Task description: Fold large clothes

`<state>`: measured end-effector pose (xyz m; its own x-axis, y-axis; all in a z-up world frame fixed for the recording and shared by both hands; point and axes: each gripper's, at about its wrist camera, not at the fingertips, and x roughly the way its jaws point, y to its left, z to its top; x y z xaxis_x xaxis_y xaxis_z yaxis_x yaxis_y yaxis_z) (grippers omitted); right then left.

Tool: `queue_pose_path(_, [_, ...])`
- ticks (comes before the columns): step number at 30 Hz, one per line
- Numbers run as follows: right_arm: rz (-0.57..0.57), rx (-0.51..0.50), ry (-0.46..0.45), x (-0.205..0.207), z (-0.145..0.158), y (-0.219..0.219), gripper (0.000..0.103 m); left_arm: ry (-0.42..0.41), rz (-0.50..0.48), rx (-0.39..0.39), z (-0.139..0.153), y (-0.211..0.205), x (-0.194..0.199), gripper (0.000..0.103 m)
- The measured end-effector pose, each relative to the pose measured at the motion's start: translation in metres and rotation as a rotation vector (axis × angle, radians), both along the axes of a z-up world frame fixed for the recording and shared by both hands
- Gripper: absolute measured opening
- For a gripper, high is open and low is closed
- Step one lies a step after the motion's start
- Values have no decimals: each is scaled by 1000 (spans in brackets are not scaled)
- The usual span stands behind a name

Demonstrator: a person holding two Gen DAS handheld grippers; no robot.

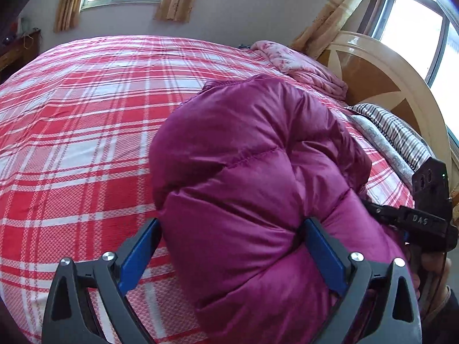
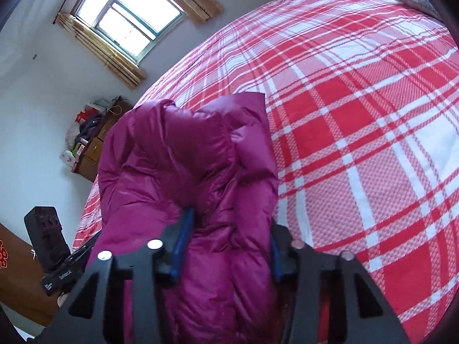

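We see a wide bed [image 1: 71,120] spread with a red-and-white plaid sheet [image 2: 358,132], and we take that bed as our landmark. On its near edge lies a magenta down jacket [image 1: 246,177], puffy and bundled up, its quilted bulk rising above the sheet.

Our left gripper [image 1: 229,246] has its blue pads spread wide, and a thick fold of the jacket fills the gap between them; the right-hand pad presses into the fabric, while we cannot tell whether the left-hand pad touches it. Our right gripper [image 2: 229,238] has its jaws drawn closer together, pinching a thick roll of the jacket between its pads.

At the head of the bed stands a curved wooden headboard [image 1: 381,74], with a striped pillow [image 1: 396,132] and a crumpled pink floral quilt [image 1: 298,63] lying against it. Beyond the far side of the bed a window [image 2: 129,17] with tan curtains [image 1: 67,3] lets in bright daylight. In the right wrist view, a wooden dresser [image 2: 91,154] piled with clutter stands off the foot of the bed against the pale wall.
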<state>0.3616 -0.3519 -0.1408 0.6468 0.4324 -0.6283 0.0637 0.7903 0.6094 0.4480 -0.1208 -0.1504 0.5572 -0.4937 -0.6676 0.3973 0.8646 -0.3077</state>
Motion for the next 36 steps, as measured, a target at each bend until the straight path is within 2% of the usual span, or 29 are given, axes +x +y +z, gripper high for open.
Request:
queue_pose_path(1, [-5,-3,-6,-4,3,3,29,1,-14,5,3,-4,-4,73])
queue_pose_path(4, [-11,-60,-32,-18,17,21,21,-50,-26,110,23,-18,-23,62])
queue_pose_path(7, [-9,-94,-69,-37,34,43,20,-53,-21,142,38,-13,-40,53])
queue_pose_path(9, [-9,-79,-89,-42,41,54,19,-40,-8,128,47,-1,-48,52])
queue_pose_path(13, [15,-64,-120,-51,56,83,19,-64,36,126,61,33,-69,50])
queue_pose_path(21, [156,-29,-140,-37,69,173,19,-121,179,194,85,119,-106,50])
queue_pose_path(27, [255,-31,-145,-20,69,235,19,-142,272,224,90,174,-120,49])
queue_pose_path(36, [372,-44,-133,7,61,291,19,-134,368,233,89,226,-130,48])
